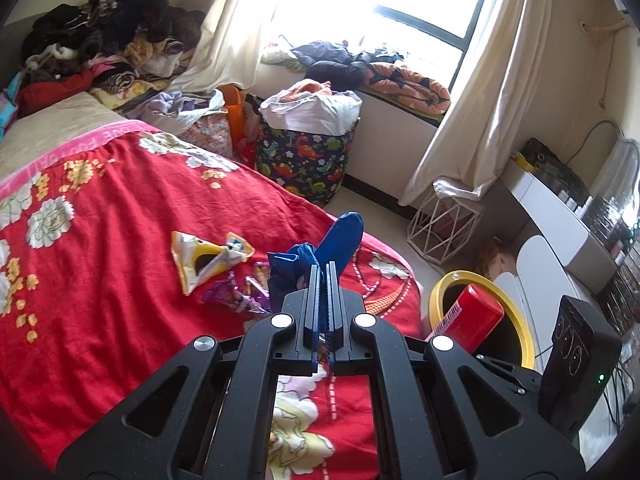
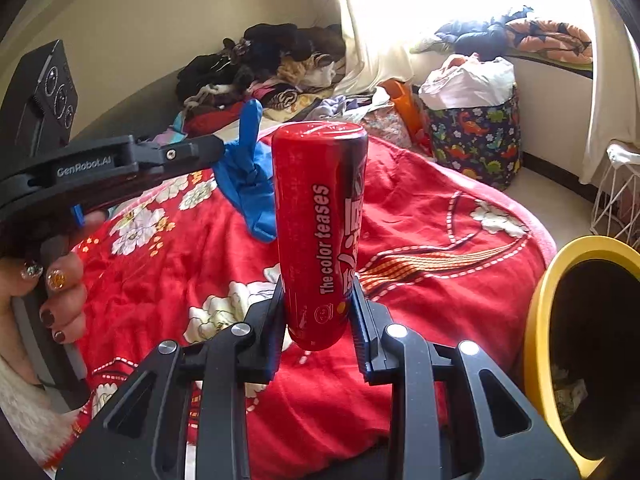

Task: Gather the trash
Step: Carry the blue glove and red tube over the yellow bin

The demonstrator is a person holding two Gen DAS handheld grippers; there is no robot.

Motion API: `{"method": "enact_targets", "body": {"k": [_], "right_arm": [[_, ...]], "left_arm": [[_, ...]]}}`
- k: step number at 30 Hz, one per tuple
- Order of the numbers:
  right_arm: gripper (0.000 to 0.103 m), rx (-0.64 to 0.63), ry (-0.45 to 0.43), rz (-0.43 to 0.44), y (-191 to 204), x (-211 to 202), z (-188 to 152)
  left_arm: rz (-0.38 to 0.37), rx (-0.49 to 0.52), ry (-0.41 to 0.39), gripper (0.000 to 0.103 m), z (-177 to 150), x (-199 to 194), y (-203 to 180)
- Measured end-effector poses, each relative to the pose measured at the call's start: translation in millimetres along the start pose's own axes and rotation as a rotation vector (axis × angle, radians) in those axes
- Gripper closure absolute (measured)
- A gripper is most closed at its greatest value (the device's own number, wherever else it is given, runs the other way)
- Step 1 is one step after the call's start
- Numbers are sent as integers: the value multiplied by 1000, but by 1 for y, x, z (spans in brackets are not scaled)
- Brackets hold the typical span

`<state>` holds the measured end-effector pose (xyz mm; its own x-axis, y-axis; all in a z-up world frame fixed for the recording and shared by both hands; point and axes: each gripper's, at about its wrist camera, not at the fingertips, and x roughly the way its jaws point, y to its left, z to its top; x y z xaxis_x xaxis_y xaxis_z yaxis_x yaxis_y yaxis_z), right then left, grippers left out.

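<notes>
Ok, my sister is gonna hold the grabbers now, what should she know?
Left gripper: shut on the blue glove, lifted above the bed.
Right gripper: shut on the red tube, held upright, beside the yellow bin.
Done: both pieces are picked up, but neither has been dropped in the bin yet.
Left: drop the tube and the glove in the bin, then fetch the yellow wrapper and the purple wrapper lying on the bed.
</notes>
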<state>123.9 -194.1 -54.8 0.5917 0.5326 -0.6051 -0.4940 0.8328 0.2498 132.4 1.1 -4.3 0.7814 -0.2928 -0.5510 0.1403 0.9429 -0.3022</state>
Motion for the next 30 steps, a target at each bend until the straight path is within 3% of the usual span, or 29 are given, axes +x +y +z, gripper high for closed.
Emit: {"method": "enact_targets", "body": {"k": [30], "right_arm": [[75, 131, -68, -128, -66, -34, -4]], "left_arm": [[-96, 94, 14, 103, -6, 14, -66]]}}
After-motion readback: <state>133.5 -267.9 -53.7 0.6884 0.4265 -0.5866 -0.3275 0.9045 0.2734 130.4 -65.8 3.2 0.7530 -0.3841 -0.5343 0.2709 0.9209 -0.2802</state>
